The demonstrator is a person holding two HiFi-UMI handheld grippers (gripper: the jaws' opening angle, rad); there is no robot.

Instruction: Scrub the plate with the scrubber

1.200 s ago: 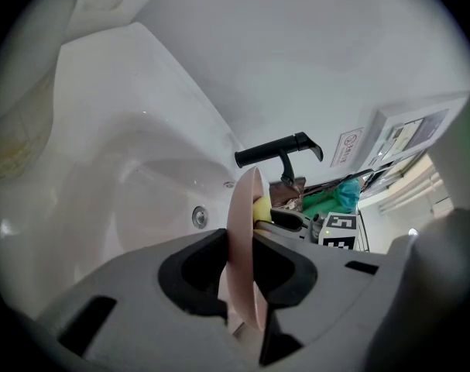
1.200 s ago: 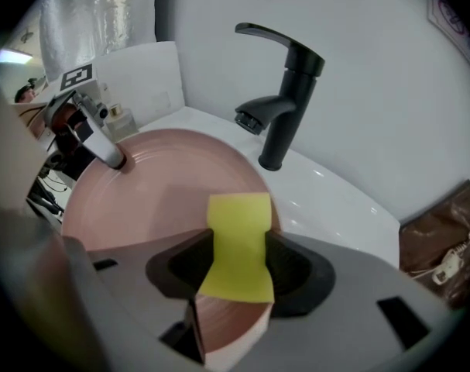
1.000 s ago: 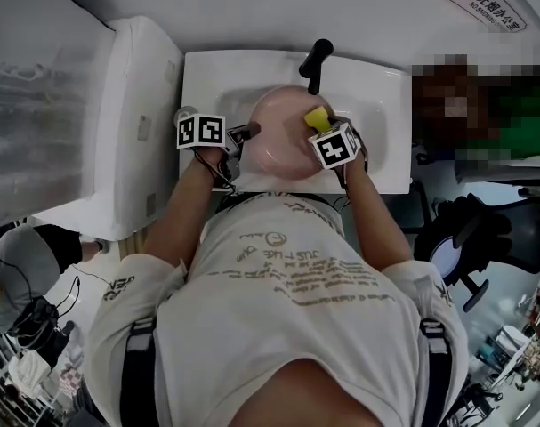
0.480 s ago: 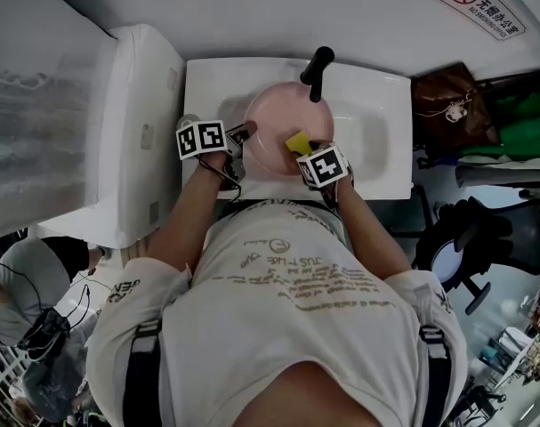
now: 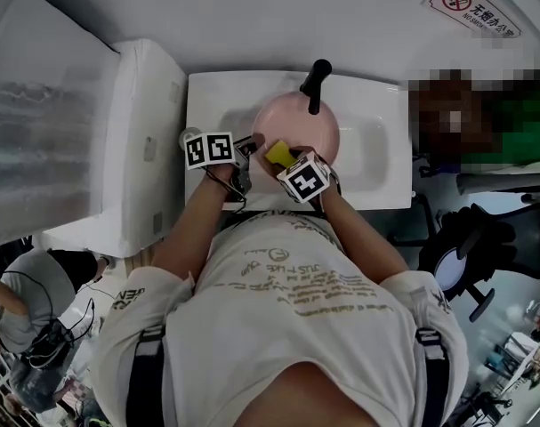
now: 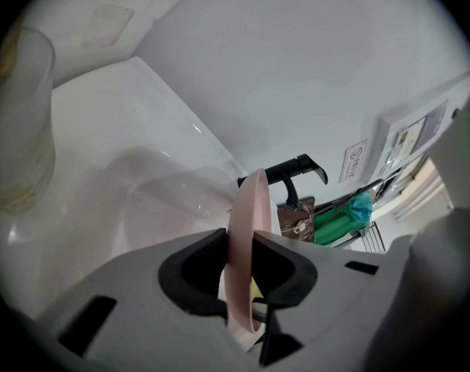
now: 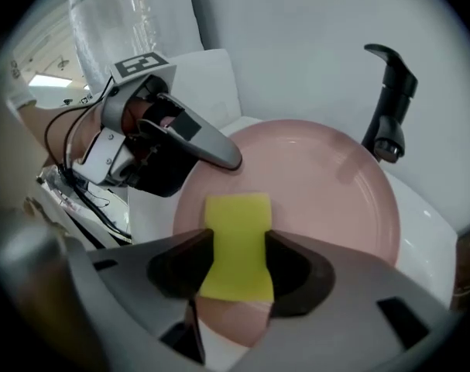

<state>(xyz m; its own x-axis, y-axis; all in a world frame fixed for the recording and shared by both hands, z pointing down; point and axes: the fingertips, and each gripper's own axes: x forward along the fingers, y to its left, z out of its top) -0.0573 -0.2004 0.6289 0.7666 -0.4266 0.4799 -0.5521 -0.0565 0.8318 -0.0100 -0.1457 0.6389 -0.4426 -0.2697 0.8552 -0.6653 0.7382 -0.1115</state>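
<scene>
The person's white T-shirt (image 5: 287, 292) fills the near ground, with both forearms reaching forward over the front edge of the sink (image 5: 381, 105).

Left gripper (image 6: 241, 266): the jaws are clamped on the left rim of the pink plate (image 5: 312, 124). In the left gripper view the plate stands edge-on between the two pads, both pressing on it.

Right gripper (image 7: 236, 268): the jaws are closed on the yellow scrubber (image 7: 236, 235), which is squeezed narrow at its middle. The scrubber's free end projects past the jaws and lies against the plate's face, in the lower-left part, just beside the left gripper's upper jaw.

The plate is held over the white basin, and its far rim sits below the spout of the black faucet (image 5: 316, 80). The faucet rises from the back edge of the sink.

Beyond the sink is a plain wall, with a red-bordered sign (image 5: 474, 5) at the upper right.
</scene>
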